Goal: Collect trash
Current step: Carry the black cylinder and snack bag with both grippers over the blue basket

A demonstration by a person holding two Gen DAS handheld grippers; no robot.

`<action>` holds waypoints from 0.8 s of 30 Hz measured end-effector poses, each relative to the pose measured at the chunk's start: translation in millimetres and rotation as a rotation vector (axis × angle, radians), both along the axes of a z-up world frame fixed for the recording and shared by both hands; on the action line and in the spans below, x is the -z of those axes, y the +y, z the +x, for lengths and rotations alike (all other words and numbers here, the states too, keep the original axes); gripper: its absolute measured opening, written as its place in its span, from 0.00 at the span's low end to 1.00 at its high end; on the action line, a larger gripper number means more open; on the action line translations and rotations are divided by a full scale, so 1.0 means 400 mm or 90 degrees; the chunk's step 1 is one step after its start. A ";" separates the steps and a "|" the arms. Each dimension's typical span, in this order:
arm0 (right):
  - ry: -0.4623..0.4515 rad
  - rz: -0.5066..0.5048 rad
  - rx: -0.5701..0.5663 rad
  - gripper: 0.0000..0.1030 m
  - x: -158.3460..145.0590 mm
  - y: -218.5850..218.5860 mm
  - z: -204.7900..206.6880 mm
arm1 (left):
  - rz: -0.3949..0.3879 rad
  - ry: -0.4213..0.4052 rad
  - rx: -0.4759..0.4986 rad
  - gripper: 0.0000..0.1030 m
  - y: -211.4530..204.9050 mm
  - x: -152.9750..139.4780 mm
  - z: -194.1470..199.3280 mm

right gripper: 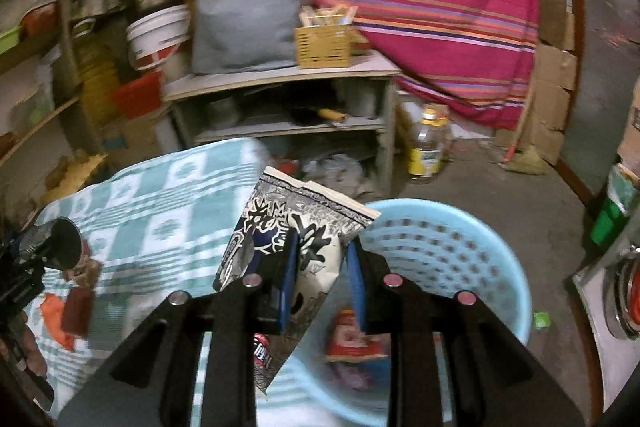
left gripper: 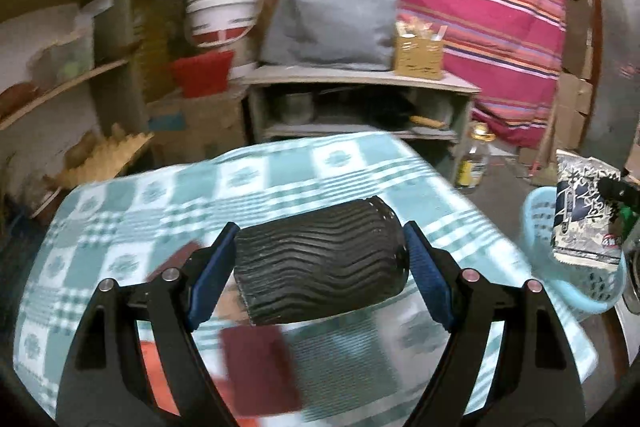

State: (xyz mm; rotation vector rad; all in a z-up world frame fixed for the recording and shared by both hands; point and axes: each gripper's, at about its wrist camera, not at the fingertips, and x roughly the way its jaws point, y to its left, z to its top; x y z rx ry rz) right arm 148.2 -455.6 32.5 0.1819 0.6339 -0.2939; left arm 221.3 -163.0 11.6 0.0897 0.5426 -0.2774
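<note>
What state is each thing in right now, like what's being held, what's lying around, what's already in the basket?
left gripper: shut on black ribbed cup.
black ribbed cup: on its side, held above the checked cloth.
right gripper: shut on snack bag.
snack bag: upright, held at the blue basket's near rim.
blue basket: holds a red wrapper.
dark red wrapper: lying on the cloth.

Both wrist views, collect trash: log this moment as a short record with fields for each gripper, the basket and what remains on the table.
left gripper: shut on black ribbed cup, held sideways above the table
right gripper: shut on black-and-white packet, at the basket's near-left rim
basket: light blue, beside the table, red wrapper already inside
table: green checked cloth; dark red packet and orange scrap remain, blurred
</note>
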 end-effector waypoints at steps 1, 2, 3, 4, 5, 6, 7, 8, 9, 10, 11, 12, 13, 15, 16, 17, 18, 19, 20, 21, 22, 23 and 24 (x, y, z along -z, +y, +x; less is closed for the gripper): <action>0.000 -0.003 0.014 0.23 0.001 -0.029 -0.011 | -0.004 0.000 0.011 0.77 -0.029 -0.005 -0.002; 0.001 -0.005 0.025 0.23 0.002 -0.051 -0.021 | -0.010 0.001 0.023 0.77 -0.057 -0.008 -0.005; 0.003 -0.010 0.041 0.23 0.004 -0.081 -0.033 | -0.016 0.002 0.036 0.77 -0.086 -0.010 -0.008; 0.004 -0.015 0.057 0.23 0.006 -0.109 -0.044 | -0.021 0.003 0.055 0.77 -0.129 -0.012 -0.013; 0.004 -0.017 0.067 0.24 0.008 -0.128 -0.050 | -0.021 0.002 0.067 0.77 -0.161 -0.014 -0.018; 0.005 -0.017 0.081 0.24 0.011 -0.153 -0.060 | -0.021 -0.001 0.083 0.77 -0.207 -0.015 -0.024; 0.005 -0.015 0.091 0.24 0.013 -0.175 -0.069 | -0.022 -0.002 0.093 0.77 -0.236 -0.015 -0.028; 0.005 -0.012 0.100 0.24 0.015 -0.196 -0.078 | -0.026 0.000 0.109 0.77 -0.274 -0.014 -0.032; 0.005 -0.010 0.105 0.24 0.017 -0.209 -0.084 | -0.030 0.004 0.125 0.77 -0.313 -0.011 -0.036; 0.006 -0.010 0.111 0.24 0.019 -0.222 -0.090 | -0.032 0.007 0.135 0.77 -0.338 -0.007 -0.039; 0.007 -0.010 0.117 0.24 0.021 -0.235 -0.095 | -0.034 0.011 0.146 0.77 -0.370 -0.001 -0.041; 0.007 -0.009 0.122 0.24 0.022 -0.245 -0.100 | -0.035 0.017 0.161 0.77 -0.409 0.008 -0.044; 0.006 -0.008 0.125 0.24 0.024 -0.253 -0.105 | -0.034 0.022 0.172 0.77 -0.437 0.015 -0.047; 0.008 -0.009 0.135 0.23 0.027 -0.272 -0.112 | -0.025 0.031 0.197 0.77 -0.499 0.033 -0.052; 0.008 -0.009 0.138 0.23 0.027 -0.277 -0.114 | -0.017 0.032 0.207 0.77 -0.526 0.041 -0.055; 0.009 -0.008 0.141 0.23 0.029 -0.285 -0.118 | -0.011 0.032 0.213 0.77 -0.545 0.045 -0.058; 0.010 -0.006 0.143 0.23 0.030 -0.290 -0.118 | -0.004 0.034 0.222 0.78 -0.570 0.053 -0.060; 0.011 -0.006 0.146 0.23 0.032 -0.297 -0.119 | -0.003 0.038 0.229 0.78 -0.583 0.058 -0.061; 0.013 -0.006 0.147 0.23 0.034 -0.300 -0.119 | -0.005 0.044 0.234 0.78 -0.593 0.060 -0.058; 0.016 -0.008 0.149 0.23 0.037 -0.303 -0.119 | -0.012 0.049 0.240 0.80 -0.601 0.063 -0.056; 0.018 -0.007 0.149 0.23 0.040 -0.306 -0.119 | -0.016 0.052 0.241 0.87 -0.601 0.063 -0.053; 0.020 -0.006 0.148 0.23 0.043 -0.307 -0.118 | -0.019 0.051 0.238 0.90 -0.601 0.062 -0.053; 0.022 -0.006 0.147 0.23 0.044 -0.306 -0.116 | -0.021 0.047 0.233 0.91 -0.597 0.060 -0.053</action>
